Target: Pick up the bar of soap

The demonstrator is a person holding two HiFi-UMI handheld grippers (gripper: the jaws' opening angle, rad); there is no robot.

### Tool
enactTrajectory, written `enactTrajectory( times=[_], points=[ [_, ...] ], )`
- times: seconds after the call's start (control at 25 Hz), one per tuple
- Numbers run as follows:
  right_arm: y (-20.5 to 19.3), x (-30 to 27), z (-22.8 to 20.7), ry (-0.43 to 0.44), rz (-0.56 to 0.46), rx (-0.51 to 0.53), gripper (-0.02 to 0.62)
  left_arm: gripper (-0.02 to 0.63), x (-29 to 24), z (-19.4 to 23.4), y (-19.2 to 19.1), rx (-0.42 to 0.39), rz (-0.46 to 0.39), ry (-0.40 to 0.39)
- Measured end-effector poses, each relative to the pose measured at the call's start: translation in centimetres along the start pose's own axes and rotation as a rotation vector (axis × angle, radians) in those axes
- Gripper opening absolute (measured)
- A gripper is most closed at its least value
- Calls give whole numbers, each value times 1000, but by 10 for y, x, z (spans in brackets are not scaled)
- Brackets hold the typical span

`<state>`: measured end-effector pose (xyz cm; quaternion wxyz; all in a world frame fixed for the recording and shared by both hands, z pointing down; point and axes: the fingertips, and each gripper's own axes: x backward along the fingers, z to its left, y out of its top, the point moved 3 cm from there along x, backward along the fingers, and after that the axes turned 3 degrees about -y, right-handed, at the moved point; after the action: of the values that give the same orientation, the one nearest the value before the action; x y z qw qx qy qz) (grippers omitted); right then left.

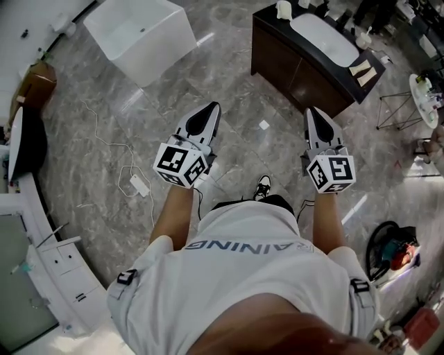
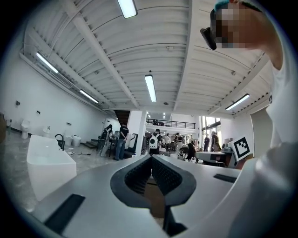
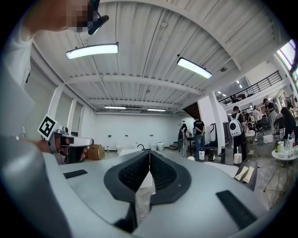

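Head view, looking steeply down on a person standing on a grey marble floor (image 1: 236, 83), one gripper in each hand at chest level.

- Left gripper (image 1: 211, 109): held out over the floor and pointing forward. In the left gripper view its two jaws are pressed together along their ribbed faces, with nothing between them.
- Right gripper (image 1: 313, 112): held level with the left and well apart from it. In the right gripper view its jaws are also fully together and empty.
- Vanity (image 1: 288, 73): a dark cabinet at the far right of the floor, ahead of the right gripper, with a white basin (image 1: 322, 38) set in its top.
- Bar of soap (image 1: 283, 9): probably the small pale lump at the left end of the vanity top, though it is too small to tell for sure. It is well apart from both grippers.
- Two tan strips (image 1: 361, 69): lying side by side at the right end of the vanity top.
- Bathtub (image 1: 139, 31): white and freestanding, at the far left of the floor.
- Power adapter (image 1: 139, 184): white, with a thin cable looping across the floor to the left of the person.
- Shoe (image 1: 262, 187): black and white, seen on the floor between the two forearms.
- Round side table (image 1: 421, 87): white, on wire legs, at the right edge of the floor.
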<state>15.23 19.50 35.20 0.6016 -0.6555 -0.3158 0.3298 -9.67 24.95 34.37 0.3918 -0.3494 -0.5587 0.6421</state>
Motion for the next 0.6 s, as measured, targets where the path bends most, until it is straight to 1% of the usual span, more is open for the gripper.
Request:
enactTrajectory(
  times=[0.28, 0.44, 0.6],
  points=[
    [0, -42, -84, 9, -3, -42, 14, 9, -82, -6, -1, -14, 11, 29],
    [-3, -60, -118, 17, -2, -60, 14, 9, -117, -8, -4, -19, 25, 42],
    [-9, -75, -142, 19, 6, -76, 14, 9, -146, -5, -4, -19, 32, 36]
  ],
)
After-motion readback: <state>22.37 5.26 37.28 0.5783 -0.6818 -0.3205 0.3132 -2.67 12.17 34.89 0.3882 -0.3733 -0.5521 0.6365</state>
